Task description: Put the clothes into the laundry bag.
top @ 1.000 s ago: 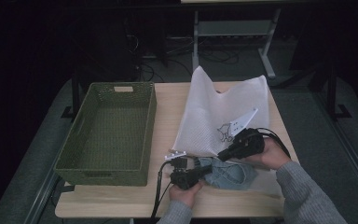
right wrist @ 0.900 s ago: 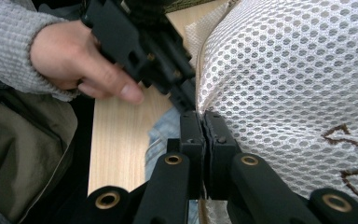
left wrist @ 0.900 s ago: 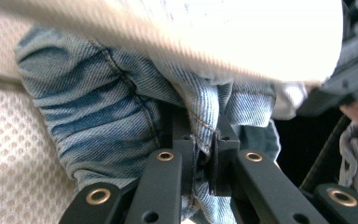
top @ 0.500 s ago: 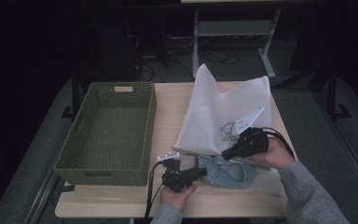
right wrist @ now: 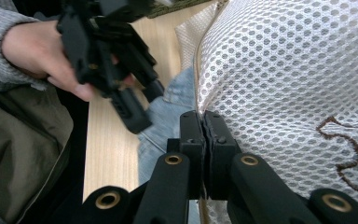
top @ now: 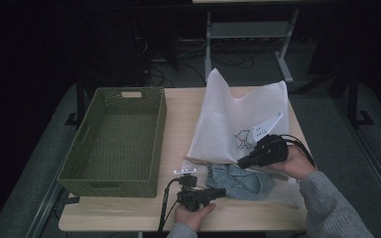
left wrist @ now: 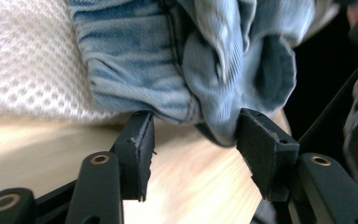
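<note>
- Denim garment lies bunched at the open mouth of the white mesh bag, half in and half out on the table, seemingly so it can be pushed inside.
- Right gripper has its jaws pressed together on the bag's edge, lifting the opening so the cloth has room to slide in.
- Left gripper sits just beside the denim; its jaws have just been opening and now stand spread, the fabric at their tips but not pinched, probably to re-grip for another push.
- Green basket waits well apart at the left.
</note>
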A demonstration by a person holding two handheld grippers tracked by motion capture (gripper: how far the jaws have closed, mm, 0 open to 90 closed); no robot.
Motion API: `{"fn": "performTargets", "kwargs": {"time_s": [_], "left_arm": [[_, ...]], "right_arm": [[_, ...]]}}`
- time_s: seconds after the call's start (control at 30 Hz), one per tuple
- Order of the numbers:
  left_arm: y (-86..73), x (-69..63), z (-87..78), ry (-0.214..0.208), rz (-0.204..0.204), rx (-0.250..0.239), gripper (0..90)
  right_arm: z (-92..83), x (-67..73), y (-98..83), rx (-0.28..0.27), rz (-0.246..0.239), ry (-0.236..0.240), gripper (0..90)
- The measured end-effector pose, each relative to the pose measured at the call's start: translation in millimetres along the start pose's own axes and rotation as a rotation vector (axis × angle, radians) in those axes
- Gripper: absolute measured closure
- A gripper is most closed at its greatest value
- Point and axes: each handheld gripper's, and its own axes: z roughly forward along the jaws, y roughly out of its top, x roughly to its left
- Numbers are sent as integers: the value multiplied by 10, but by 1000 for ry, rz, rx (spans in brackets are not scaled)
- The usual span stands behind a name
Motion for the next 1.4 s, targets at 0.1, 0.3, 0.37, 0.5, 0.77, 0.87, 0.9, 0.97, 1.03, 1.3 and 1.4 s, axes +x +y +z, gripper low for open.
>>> {"fn": "performTargets", "kwargs": {"time_s": [0.1, 0.3, 0.37, 0.5, 0.77, 0.87, 0.9, 0.97, 1.03, 1.3, 1.4], "left_arm": [[10, 8, 62, -14, -34, -15, 530], [19, 32, 124, -73, -79, -10, 466], [31, 38, 162, -88, -106, -1, 428], [62, 67, 196, -93, -122, 8, 485], [73, 67, 171, -106, -109, 27, 695], [68, -1, 161, -127, -74, 38, 757], [66, -22, 158, -146, -75, 37, 765], [65, -70, 156, -171, -73, 41, 767], [73, -115, 158, -184, -66, 42, 766], [186, -211, 131, -239, -54, -73, 778], [284, -265, 97, -242, -35, -135, 790]], "right_arm": [[2, 14, -16, 2, -3, 1, 874], [-37, 14, -42, -3, 1, 0, 875], [-30, 18, -32, -5, -1, 0, 875], [-1, 28, -3, 4, -9, 3, 875], [12, 23, 12, 8, -12, 5, 876], [26, 29, 22, 18, -16, 2, 876], [31, 33, 23, 20, -18, 4, 876], [40, 42, 26, 23, -18, 5, 876], [54, 52, 32, 32, -23, 9, 876], [28, 114, 59, 15, -37, 26, 878], [-3, 139, 73, 5, -41, 43, 880]]}}
